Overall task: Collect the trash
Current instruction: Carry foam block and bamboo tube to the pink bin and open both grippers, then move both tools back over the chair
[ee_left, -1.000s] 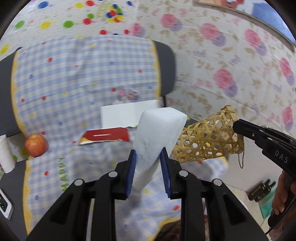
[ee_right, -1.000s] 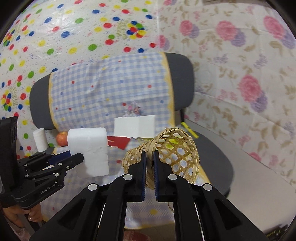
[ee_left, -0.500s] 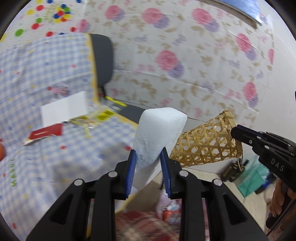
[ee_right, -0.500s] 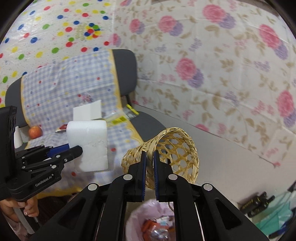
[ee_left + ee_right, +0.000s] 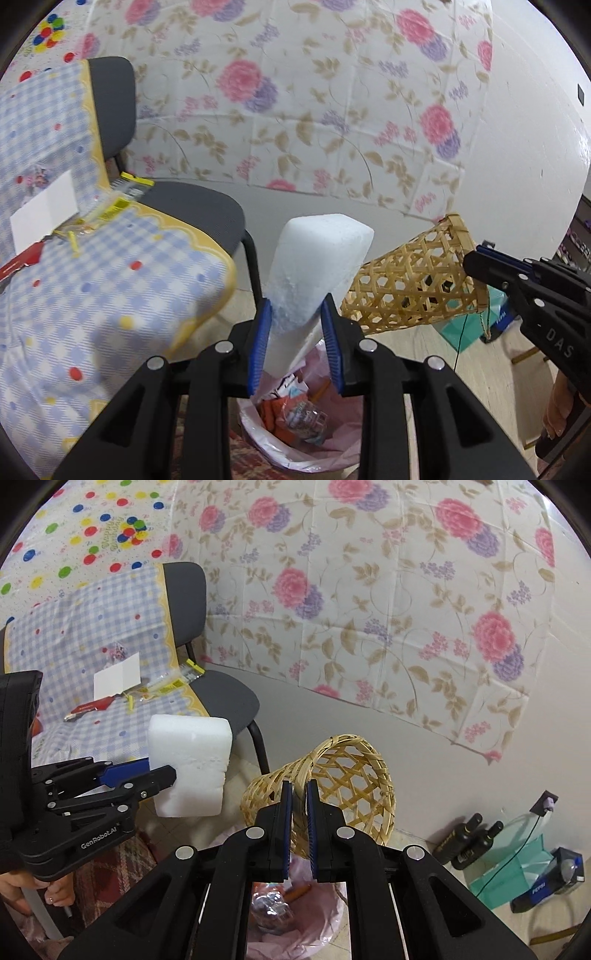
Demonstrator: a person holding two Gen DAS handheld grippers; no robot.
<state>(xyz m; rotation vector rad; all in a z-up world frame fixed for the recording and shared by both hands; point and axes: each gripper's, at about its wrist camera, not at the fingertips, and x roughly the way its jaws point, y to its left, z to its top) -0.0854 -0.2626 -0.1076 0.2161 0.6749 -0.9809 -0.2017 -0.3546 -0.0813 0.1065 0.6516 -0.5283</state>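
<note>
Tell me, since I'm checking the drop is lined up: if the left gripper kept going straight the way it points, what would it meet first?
Probably the pink-lined trash bin. The left gripper, shut on the white foam block, points downward with the bin's opening right below its fingers. Depth is unclear, but nothing else seems to lie between.

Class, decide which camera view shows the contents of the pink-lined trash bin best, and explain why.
The left wrist view: the trash bin lies open below the foam block, with wrappers and clear plastic visible. In the right wrist view the bin is mostly hidden behind the right gripper.
</note>
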